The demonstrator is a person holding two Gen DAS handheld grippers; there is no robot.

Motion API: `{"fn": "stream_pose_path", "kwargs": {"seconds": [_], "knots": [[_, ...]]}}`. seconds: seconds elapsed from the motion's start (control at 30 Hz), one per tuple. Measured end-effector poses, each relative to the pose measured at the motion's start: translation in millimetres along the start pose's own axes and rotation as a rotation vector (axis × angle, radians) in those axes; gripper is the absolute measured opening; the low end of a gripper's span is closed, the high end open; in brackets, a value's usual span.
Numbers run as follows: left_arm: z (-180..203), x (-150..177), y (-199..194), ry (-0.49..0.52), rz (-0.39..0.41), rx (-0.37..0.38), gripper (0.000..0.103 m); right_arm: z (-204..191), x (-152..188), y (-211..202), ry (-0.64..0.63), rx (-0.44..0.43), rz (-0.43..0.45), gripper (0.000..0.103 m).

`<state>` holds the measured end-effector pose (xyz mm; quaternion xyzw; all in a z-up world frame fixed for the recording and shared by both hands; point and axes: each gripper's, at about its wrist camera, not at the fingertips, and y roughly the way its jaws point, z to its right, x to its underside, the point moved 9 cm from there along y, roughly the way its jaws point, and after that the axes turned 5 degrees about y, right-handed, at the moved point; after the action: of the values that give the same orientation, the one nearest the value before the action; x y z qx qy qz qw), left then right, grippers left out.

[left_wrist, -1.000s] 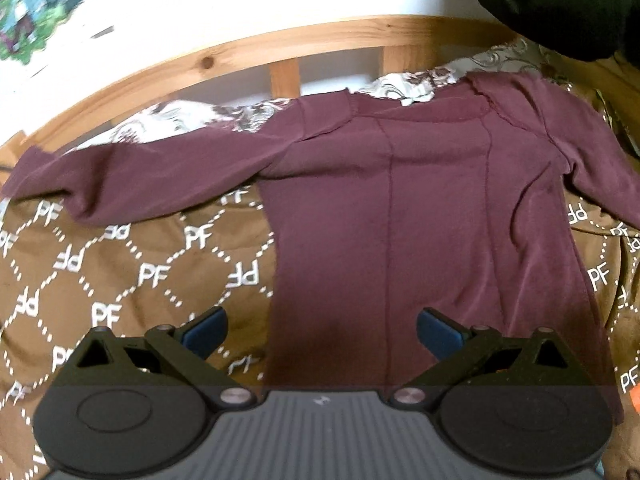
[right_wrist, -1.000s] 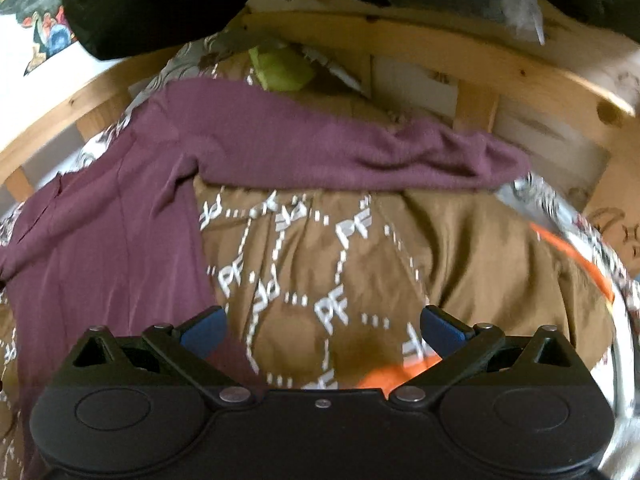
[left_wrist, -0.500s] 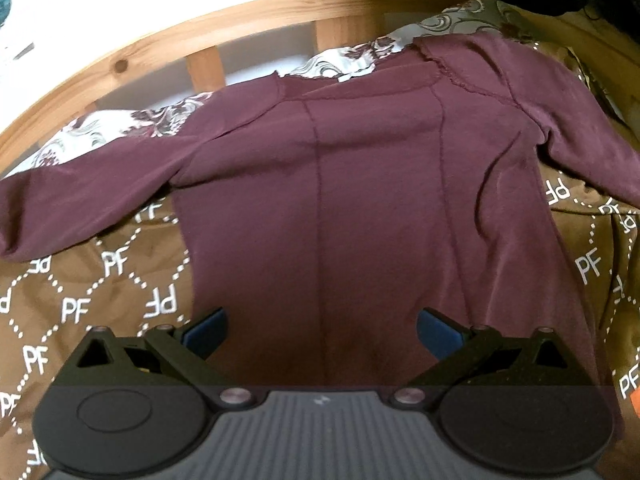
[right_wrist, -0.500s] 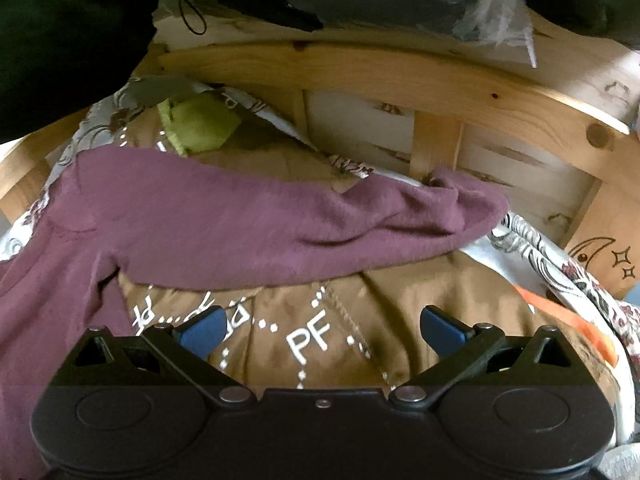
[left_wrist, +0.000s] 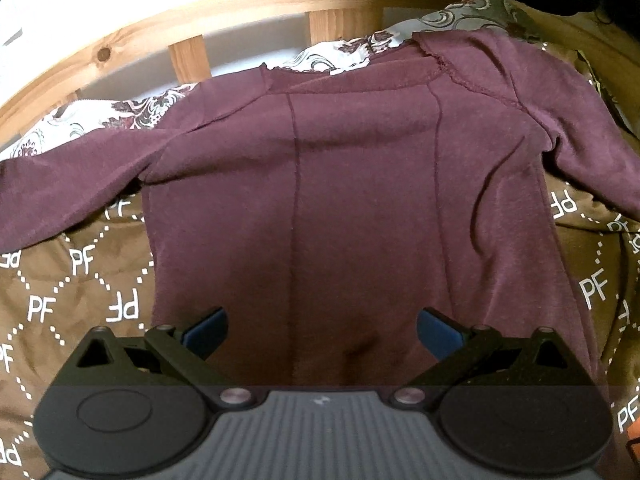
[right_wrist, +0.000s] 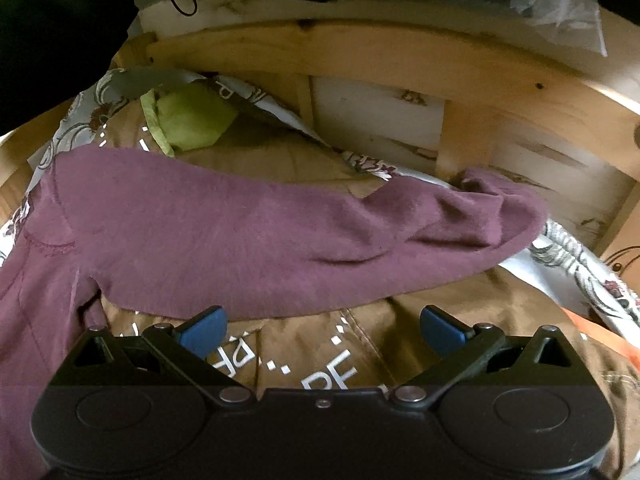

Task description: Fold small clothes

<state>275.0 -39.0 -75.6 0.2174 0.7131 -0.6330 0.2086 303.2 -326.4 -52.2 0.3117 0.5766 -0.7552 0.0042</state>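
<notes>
A maroon long-sleeved top [left_wrist: 360, 208] of soft, faintly fuzzy knit lies spread flat on a brown quilted blanket [left_wrist: 76, 292] printed with white dotted diamonds and "PF" letters. Its neckline points toward the pale pine bed rail [left_wrist: 192, 28] at the far edge, over a floral sheet [left_wrist: 132, 110]. Two raised seams run down its body — both sleeves are stretched outward.

The left gripper [left_wrist: 322, 330] hovers above the hem end, blue-padded fingers [left_wrist: 206, 330] spread wide, holding nothing.

The right gripper [right_wrist: 322, 330] sits low over the blanket just before the right sleeve [right_wrist: 280, 240], whose rumpled cuff reaches the slatted rail; its fingers are likewise parted and empty. A lime-green cloth [right_wrist: 188, 124] lies bunched near the far corner.
</notes>
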Motion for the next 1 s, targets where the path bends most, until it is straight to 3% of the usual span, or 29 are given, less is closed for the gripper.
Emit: {"fn": "stream_pose_path", "kwargs": {"seconds": [0.17, 0.43, 0.5, 0.7, 0.83, 0.93, 1.0], "knots": [[10, 13, 5, -0.033, 0.003, 0.023, 0.103, 7, 8, 10, 0.069, -0.135, 0.076, 0.103], [20, 44, 14, -0.116, -0.100, 0.017, 0.103, 36, 7, 9, 0.188, -0.218, 0.225, 0.100], [21, 49, 10, -0.121, -0.103, 0.018, 0.103, 44, 6, 6, 0.227, -0.202, 0.252, 0.095], [30, 59, -2, -0.117, -0.089, 0.026, 0.103, 77, -8, 0, 0.303, -0.038, 0.346, 0.095], [44, 65, -5, -0.079, -0.096, 0.038, 0.103, 121, -19, 4, 0.415, 0.060, 0.361, 0.088], [52, 66, -6, -0.053, -0.092, 0.037, 0.103, 151, -23, 7, 0.523, 0.066, 0.358, 0.084], [57, 65, -7, -0.048, -0.086, 0.043, 0.103, 164, -27, 8, 0.588, 0.024, 0.364, 0.083]]}}
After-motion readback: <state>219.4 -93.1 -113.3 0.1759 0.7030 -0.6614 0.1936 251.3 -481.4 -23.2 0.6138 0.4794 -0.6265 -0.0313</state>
